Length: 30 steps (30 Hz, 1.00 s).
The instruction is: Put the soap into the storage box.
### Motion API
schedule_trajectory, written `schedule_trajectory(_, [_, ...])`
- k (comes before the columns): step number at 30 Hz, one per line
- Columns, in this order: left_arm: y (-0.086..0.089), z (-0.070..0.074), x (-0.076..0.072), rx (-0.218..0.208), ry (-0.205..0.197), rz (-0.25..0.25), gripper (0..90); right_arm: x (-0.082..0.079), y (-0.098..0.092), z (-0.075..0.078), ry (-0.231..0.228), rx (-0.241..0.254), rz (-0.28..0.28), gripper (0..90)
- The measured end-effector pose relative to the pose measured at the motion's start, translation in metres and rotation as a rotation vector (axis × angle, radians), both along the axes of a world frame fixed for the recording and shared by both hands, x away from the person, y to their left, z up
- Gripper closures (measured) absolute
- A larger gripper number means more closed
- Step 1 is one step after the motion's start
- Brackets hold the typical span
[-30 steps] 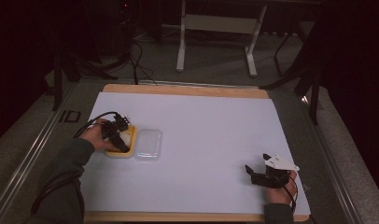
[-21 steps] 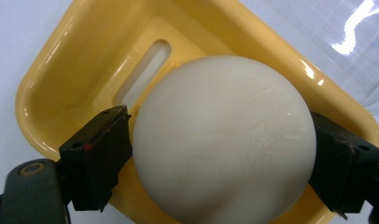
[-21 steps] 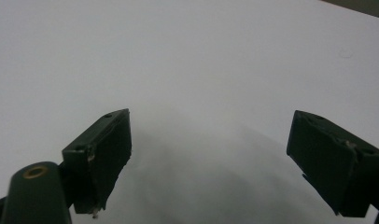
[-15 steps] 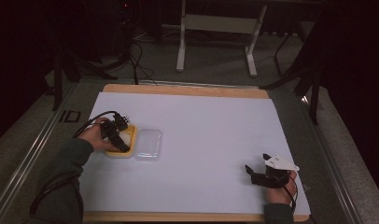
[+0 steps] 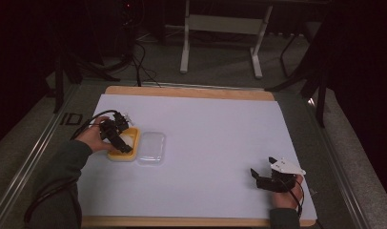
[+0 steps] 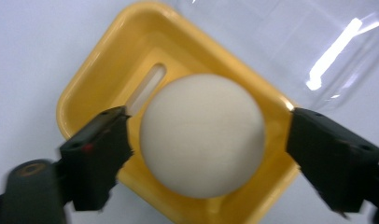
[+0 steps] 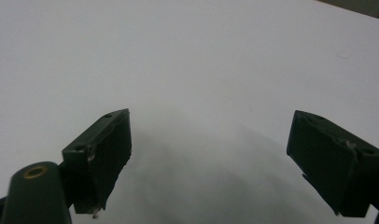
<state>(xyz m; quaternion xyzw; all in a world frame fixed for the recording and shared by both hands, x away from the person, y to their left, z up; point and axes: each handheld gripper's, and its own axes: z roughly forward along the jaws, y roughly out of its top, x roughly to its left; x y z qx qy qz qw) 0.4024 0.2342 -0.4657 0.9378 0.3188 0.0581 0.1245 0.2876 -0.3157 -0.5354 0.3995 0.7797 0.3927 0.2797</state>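
A white ball [image 6: 202, 135] sits in a small yellow tray [image 6: 85, 88] at the left of the white sheet. My left gripper [image 5: 125, 145] points down into that yellow tray [image 5: 116, 156]. In the left gripper view its jaws [image 6: 209, 116] stand on either side of the ball. They have just been closing, and a narrow gap remains on each side. A clear plastic lid [image 5: 152, 147] lies flat against the tray's right side. At the front right my right gripper [image 5: 260, 177] rests low over the bare sheet, its jaws [image 7: 211, 116] wide apart with nothing between them.
The white sheet [image 5: 220, 138] covers a wooden board [image 5: 191, 91] on a grey table with a metal rail [image 5: 36, 152] along the left. Cables [image 5: 139, 62] and a stand's legs [image 5: 184, 52] lie on the floor beyond the far edge.
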Motion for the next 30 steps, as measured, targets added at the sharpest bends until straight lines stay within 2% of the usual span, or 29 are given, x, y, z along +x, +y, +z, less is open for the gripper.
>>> schedule_trajectory(6, [-0.004,0.01,-0.005,-0.004,-0.037,-0.014,17.2,0.0,0.0,0.0,-0.001,0.0,0.0,13.8])
schedule_trajectory(9, [-0.006,0.013,-0.008,-0.016,-0.049,-0.028,21.4,0.0,0.0,0.0,-0.002,0.0,0.001,13.8])
schedule_trajectory(13, [-0.01,0.015,-0.013,-0.02,-0.07,-0.044,24.5,0.0,0.0,0.0,-0.002,0.001,0.0,13.8])
schedule_trajectory(16, [-0.014,0.015,-0.016,-0.025,-0.078,-0.06,30.7,0.0,0.0,0.0,-0.002,0.001,0.0,13.8])
schedule_trajectory(20, [-0.021,0.016,-0.022,-0.037,-0.095,-0.083,31.3,0.0,0.0,0.0,-0.002,0.001,0.001,13.8])
schedule_trajectory(23, [-0.029,0.018,-0.028,-0.105,-0.125,-0.093,31.2,0.0,0.0,0.0,0.001,0.001,-0.001,13.8])
schedule_trajectory(24, [-0.029,0.018,-0.028,-0.105,-0.125,-0.093,31.2,0.0,0.0,0.0,0.001,0.001,-0.001,13.8])
schedule_trajectory(25, [-0.036,0.017,-0.033,-0.136,-0.152,-0.108,31.2,0.0,0.0,0.0,0.002,0.002,-0.003,13.8])
schedule_trajectory(27, [-0.047,0.013,-0.041,-0.152,-0.183,-0.115,31.0,0.001,-0.001,0.0,0.003,0.004,-0.005,13.8])
schedule_trajectory(28, [-0.047,0.013,-0.041,-0.152,-0.183,-0.115,30.8,0.001,-0.001,0.0,0.003,0.004,-0.005,13.8])
schedule_trajectory(29, [-0.052,0.011,-0.047,-0.16,-0.21,-0.123,30.8,0.001,-0.001,0.0,0.004,0.004,-0.005,13.8])
schedule_trajectory(30, [-0.052,0.011,-0.047,-0.16,-0.21,-0.123,30.4,0.001,-0.001,0.0,0.004,0.004,-0.005,13.8])
